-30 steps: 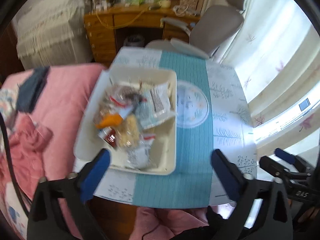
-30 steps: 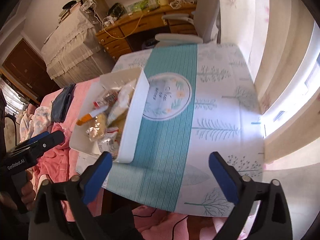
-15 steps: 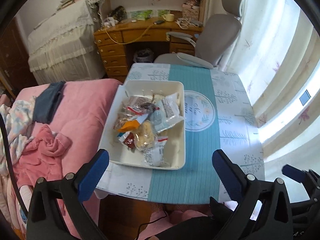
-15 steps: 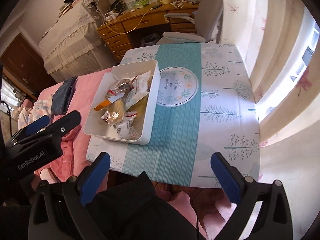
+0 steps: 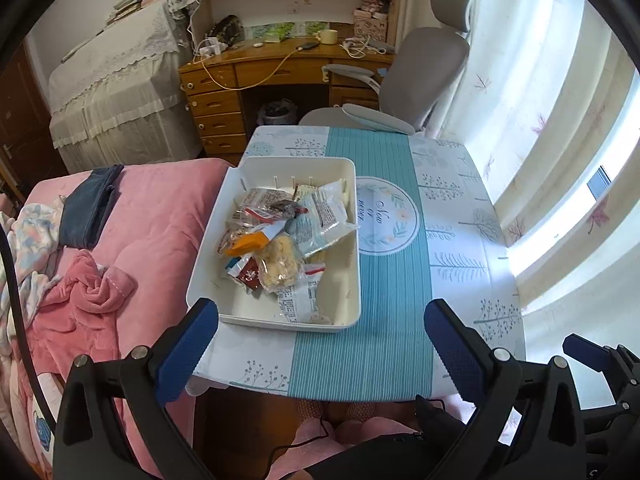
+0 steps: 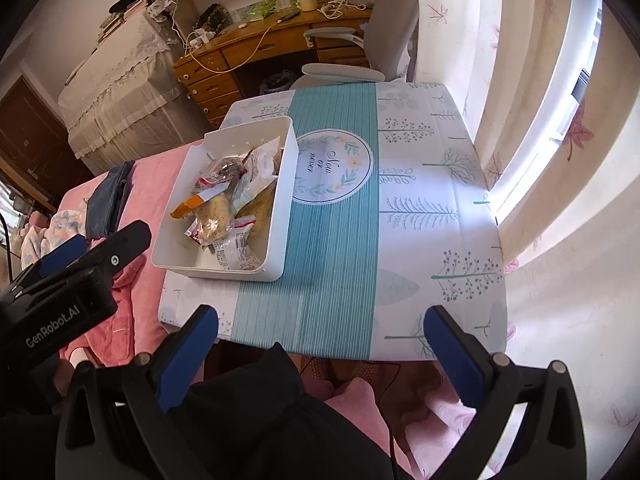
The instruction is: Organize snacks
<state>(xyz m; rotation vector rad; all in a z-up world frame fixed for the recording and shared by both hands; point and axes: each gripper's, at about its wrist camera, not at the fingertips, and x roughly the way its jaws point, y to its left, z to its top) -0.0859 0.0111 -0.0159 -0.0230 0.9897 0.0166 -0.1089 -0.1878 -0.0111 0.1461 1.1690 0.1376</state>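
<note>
Snacks are all piled in the tray, and both grippers are held back, empty.

A small table with a blue striped cloth (image 5: 396, 280) is seen; the white plastic tray (image 5: 352, 240) sits on its left side, heaped with crinkly snack packets (image 5: 280, 240); the left gripper (image 5: 320, 344) and right gripper (image 6: 320, 344) are spread wide, nothing held; sorting looks finished or not begun; next, one packet would be reached for and pinched.

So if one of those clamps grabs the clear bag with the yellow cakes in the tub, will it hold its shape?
Probably not. The clear bag looks thin and crinkly, so it would likely sag and slip. It seems light, and the cakes may crumble if squeezed. It also overlaps other packets in the white tub, which might shift.
</note>
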